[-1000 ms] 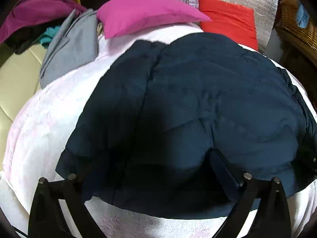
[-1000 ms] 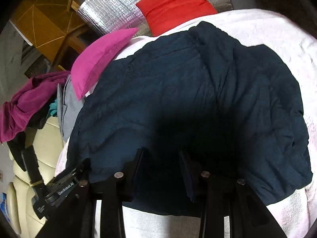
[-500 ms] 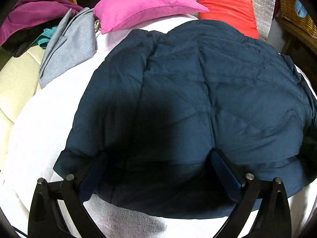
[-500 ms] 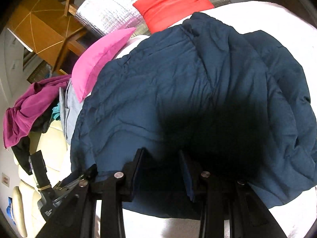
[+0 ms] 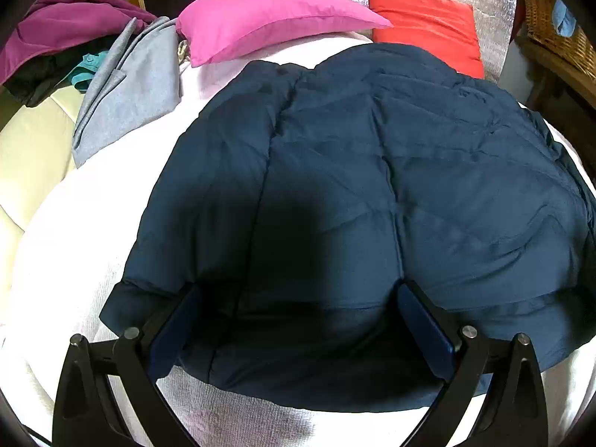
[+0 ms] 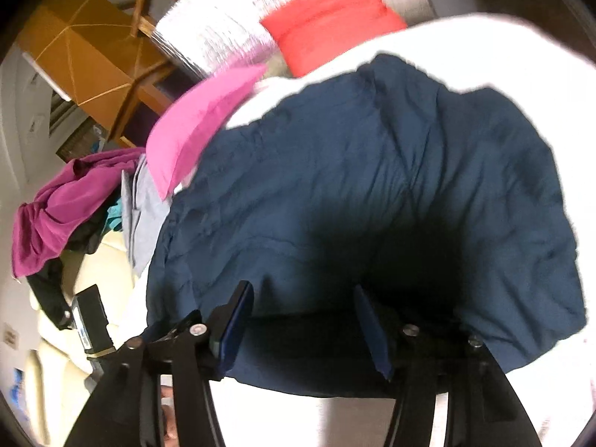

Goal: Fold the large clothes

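A large navy quilted jacket point(image 5: 372, 186) lies spread on the white bedspread point(image 5: 67, 231); it also shows in the right wrist view point(image 6: 372, 186). My left gripper point(image 5: 298, 320) is open, its jaws wide apart just above the jacket's near hem, holding nothing. My right gripper point(image 6: 301, 320) is open over the jacket's near edge, empty; its view is blurred by motion. The left gripper's body shows at the lower left of the right wrist view.
A pink pillow point(image 5: 275, 18) and a red pillow point(image 5: 428, 26) lie at the bed's far end against silver padding. A grey garment point(image 5: 130, 89) and a magenta garment point(image 5: 63, 26) lie at the far left. A wicker basket point(image 5: 558, 37) stands at the right.
The right gripper's jaws have opened wider and its view has swung and blurred. The left gripper stays open over the hem, with the jacket slightly closer.
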`<state>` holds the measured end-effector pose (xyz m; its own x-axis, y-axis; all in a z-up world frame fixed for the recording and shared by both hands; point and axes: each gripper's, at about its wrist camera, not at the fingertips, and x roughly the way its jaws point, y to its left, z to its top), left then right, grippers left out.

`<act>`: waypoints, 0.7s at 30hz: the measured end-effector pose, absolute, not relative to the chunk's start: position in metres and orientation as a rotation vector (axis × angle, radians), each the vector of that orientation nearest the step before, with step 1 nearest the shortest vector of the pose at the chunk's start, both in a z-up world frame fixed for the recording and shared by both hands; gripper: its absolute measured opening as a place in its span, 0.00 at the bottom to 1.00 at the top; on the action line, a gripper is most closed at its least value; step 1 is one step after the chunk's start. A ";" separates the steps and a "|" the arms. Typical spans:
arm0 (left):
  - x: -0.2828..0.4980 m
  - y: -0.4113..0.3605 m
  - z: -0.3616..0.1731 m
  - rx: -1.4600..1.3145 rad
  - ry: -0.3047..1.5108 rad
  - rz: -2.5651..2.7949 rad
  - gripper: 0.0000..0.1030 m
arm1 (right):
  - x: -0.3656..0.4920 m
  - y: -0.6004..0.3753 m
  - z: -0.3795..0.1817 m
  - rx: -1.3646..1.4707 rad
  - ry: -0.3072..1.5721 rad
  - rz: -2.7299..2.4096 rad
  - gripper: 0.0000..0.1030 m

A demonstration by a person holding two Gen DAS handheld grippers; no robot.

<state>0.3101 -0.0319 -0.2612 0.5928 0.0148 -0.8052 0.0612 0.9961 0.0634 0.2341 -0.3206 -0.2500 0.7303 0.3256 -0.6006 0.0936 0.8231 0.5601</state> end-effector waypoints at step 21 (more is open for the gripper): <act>0.309 -0.033 -0.261 0.087 0.927 -0.032 1.00 | 0.250 -0.336 -0.279 0.603 0.848 0.056 0.46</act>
<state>0.3090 -0.0331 -0.2615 0.6002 0.0098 -0.7998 0.0652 0.9960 0.0611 0.2500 -0.3364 -0.2791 0.6704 0.2800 -0.6871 0.1864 0.8328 0.5213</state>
